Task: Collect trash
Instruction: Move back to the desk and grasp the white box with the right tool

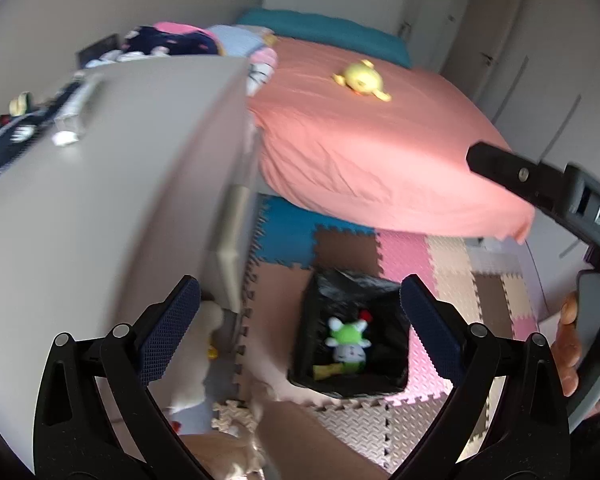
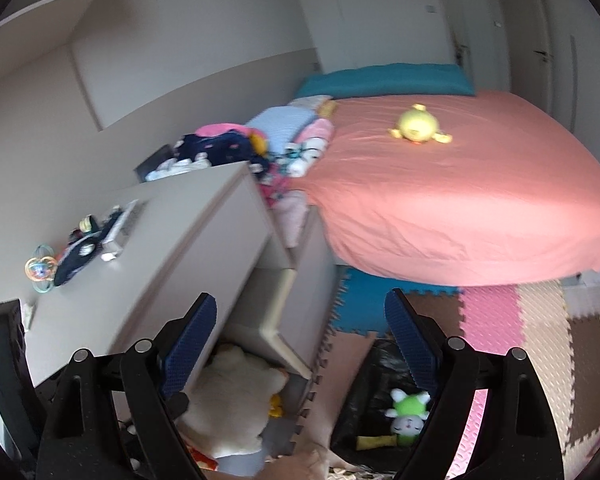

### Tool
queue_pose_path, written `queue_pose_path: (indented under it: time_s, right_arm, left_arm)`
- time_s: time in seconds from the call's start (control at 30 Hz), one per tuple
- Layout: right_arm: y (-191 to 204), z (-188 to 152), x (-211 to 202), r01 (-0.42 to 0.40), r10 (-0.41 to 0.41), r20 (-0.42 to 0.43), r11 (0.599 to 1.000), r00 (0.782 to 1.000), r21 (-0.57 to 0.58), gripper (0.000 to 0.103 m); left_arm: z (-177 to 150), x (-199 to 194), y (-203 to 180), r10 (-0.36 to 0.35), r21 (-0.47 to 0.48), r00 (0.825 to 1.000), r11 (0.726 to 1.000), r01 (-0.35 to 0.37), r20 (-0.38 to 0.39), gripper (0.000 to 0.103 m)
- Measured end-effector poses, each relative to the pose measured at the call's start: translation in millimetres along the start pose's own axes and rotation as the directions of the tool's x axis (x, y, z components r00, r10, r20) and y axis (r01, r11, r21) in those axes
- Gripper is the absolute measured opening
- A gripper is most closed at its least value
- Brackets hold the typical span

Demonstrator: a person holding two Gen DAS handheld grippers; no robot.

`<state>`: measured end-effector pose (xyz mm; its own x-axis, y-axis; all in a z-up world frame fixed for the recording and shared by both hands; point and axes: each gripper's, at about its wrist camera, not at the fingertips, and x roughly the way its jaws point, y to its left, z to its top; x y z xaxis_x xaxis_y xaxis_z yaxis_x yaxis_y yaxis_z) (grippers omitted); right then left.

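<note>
A black bag-lined bin (image 1: 352, 344) sits on the foam floor mat (image 1: 420, 256) at the foot of the bed (image 1: 380, 140), a green plush toy (image 1: 349, 344) and a yellow scrap already inside. Both the left gripper (image 1: 300, 328) and the right gripper (image 2: 300, 344) stand wide open and empty, angled down over the floor beside a grey dresser (image 2: 172, 248). A white, fluffy object (image 2: 232, 404), possibly the next piece of trash though motion blur obscures it, lies by the dresser's base. It looks light and soft, likely to crush under the pads, so a pinch across its bulky middle seems safest.
</note>
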<state>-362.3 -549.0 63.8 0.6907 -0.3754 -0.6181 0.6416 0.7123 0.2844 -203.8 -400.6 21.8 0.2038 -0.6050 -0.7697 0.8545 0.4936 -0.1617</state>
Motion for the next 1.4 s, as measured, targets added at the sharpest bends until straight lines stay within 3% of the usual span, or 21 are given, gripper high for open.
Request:
queue_pose_path:
  time_s: [0.3, 0.63, 0.83, 1.07, 1.23, 1.4]
  right_arm:
    - [100, 17, 38, -0.107, 0.101, -0.059, 0.987, 0.993, -0.122, 0.086]
    - [205, 35, 105, -0.212, 0.189, -0.131, 0.958, 0.973, -0.193, 0.086]
    - [264, 52, 164, -0.186, 0.145, -0.168, 0.946, 0.975, -0.266, 0.086]
    - [299, 64, 220, -0.147, 0.086, -0.207, 0.942, 0.975, -0.301, 0.086]
    - [309, 68, 250, -0.152, 0.072, -0.266, 0.944, 0.961, -0.293, 0.065]
    - [308, 71, 266, -0.144, 0.059, -0.29, 0.949, 0.955, -0.281, 0.056]
  left_arm:
    - [16, -42, 96, 0.093, -0.036, 0.994, 0.995, -0.091, 0.051, 0.097]
    - [30, -60, 214, 0.219, -0.081, 0.972, 0.974, -0.212, 0.083, 0.097]
    - [46, -52, 264, 0.238, -0.087, 0.966, 0.969, -0.231, 0.095, 0.097]
    - [75, -43, 295, 0.243, -0.049, 0.959, 0.97, -0.238, 0.143, 0.097]
    - [106, -19, 316, 0.22, -0.031, 0.971, 0.976, -0.218, 0.098, 0.097]
    - [123, 6, 330, 0.232, -0.049, 0.972, 0.972, -0.23, 0.041, 0.097]
